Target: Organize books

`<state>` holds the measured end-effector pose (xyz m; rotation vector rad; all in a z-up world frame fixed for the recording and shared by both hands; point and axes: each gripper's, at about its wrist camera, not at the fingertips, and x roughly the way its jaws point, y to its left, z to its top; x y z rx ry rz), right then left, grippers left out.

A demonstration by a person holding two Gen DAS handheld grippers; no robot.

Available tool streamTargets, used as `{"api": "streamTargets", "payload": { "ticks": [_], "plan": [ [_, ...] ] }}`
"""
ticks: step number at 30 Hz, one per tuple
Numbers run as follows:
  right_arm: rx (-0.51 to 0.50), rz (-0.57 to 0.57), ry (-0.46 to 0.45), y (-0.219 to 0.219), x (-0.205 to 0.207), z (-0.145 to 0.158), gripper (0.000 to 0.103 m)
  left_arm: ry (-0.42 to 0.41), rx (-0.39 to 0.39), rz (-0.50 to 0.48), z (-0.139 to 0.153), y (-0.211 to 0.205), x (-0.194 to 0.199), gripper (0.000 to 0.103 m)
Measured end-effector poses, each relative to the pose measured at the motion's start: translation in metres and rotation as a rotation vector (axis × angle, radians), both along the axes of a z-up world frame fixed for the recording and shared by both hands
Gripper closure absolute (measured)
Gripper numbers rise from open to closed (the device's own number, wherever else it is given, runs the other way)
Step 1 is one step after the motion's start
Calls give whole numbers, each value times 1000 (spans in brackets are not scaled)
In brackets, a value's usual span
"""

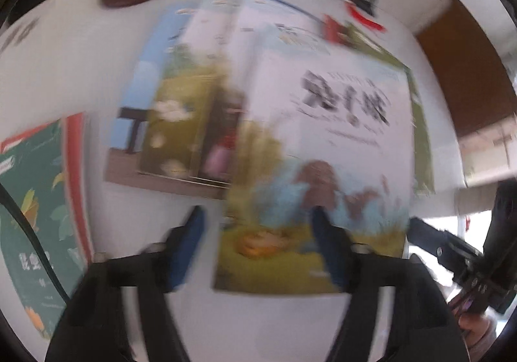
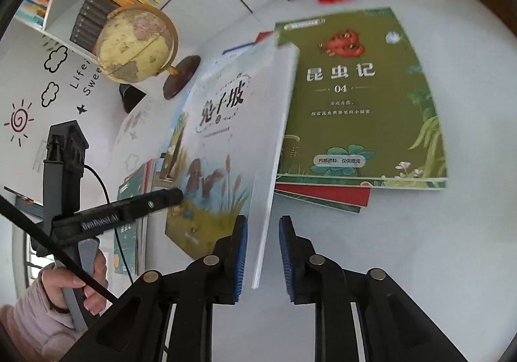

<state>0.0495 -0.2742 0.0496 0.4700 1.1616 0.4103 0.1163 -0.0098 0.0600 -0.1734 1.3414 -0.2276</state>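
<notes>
1. A white desk [image 2: 404, 249] carries several thin children's books. A person holds a pair of tongs in each hand.

2. In the right wrist view, the white rabbit book [image 2: 232, 148] is tilted up on edge, its spine side lifted, leaning away from the green insect book [image 2: 358, 97] at 1 o'clock of it. The green one lies flat on top of a small pile.

3. The right tongs [image 2: 263, 257] stand slightly parted. The white book's lower corner sits between the blue pads [image 2: 240, 252]; neither pad seems to press on it, so it looks released rather than gripped.

4. The left tongs [image 1: 258, 245] are spread wide and hold nothing. In the blurred left view, their right pad overlaps the white book's lower edge; I cannot tell whether it touches.

5. More books lie fanned at 11 o'clock of the white one, and a dark green book [image 1: 35, 200] lies at the left edge.

6. Handling judgement: the book looks light, thin and glossy, so it would bend and slip if pinched at a corner. A hold near the spine, mid-edge, should be steadier.

7. A globe [image 2: 139, 45] stands at the desk's back.
</notes>
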Motion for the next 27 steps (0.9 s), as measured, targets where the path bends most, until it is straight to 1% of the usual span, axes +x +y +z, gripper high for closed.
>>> {"api": "streamTargets", "payload": {
  "ticks": [1, 2, 3, 5, 7, 9, 10, 11, 12, 13, 14, 15, 16, 17, 19, 20, 23, 27],
  "plan": [
    [2, 8, 10, 1, 3, -2, 71, 18, -20, 22, -3, 7, 2, 28],
    [1, 19, 20, 2, 7, -4, 68, 38, -46, 32, -7, 11, 4, 28],
    [6, 34, 29, 4, 10, -7, 58, 65, -66, 39, -12, 14, 6, 28],
    [32, 52, 39, 8, 14, -11, 54, 114, -88, 38, -21, 16, 8, 27],
    [81, 59, 59, 11, 17, -18, 51, 123, -131, 43, -25, 18, 9, 27],
    [123, 60, 101, 15, 21, -29, 51, 130, -158, 43, -26, 16, 10, 28],
    [139, 58, 119, 17, 22, -34, 51, 140, -177, 23, -27, 12, 9, 30],
    [162, 61, 128, 18, 23, -37, 51, 141, -186, 5, -27, 9, 7, 37],
    [183, 66, 117, 19, 23, -38, 54, 135, -189, -15, -25, 3, 8, 38],
    [184, 73, 94, 21, 22, -35, 66, 107, -146, -38, -20, -4, 3, 41],
    [143, 91, 54, 25, 20, -28, 69, 84, -116, -56, -16, -6, 0, 44],
    [68, 105, 18, 30, 19, -21, 72, 58, -93, -70, -11, -8, -2, 47],
    [19, 121, -15, 34, 17, -14, 77, 29, -68, -83, -6, -10, -7, 53],
    [-40, 136, -63, 39, 15, -3, 79, 17, -69, -85, -2, -9, -9, 54],
    [-101, 155, -128, 43, 11, 13, 85, 4, -103, -80, 4, -4, -9, 56],
    [-139, 170, -164, 46, 9, 22, 85, -6, -117, -76, 9, -3, -11, 55],
    [-214, 207, -229, 58, 3, 41, 86, -52, -95, -84, 22, 0, -15, 55],
    [-269, 244, -277, 74, -6, 56, 86, -89, -93, -85, 39, 9, -18, 55]
  ]
}}
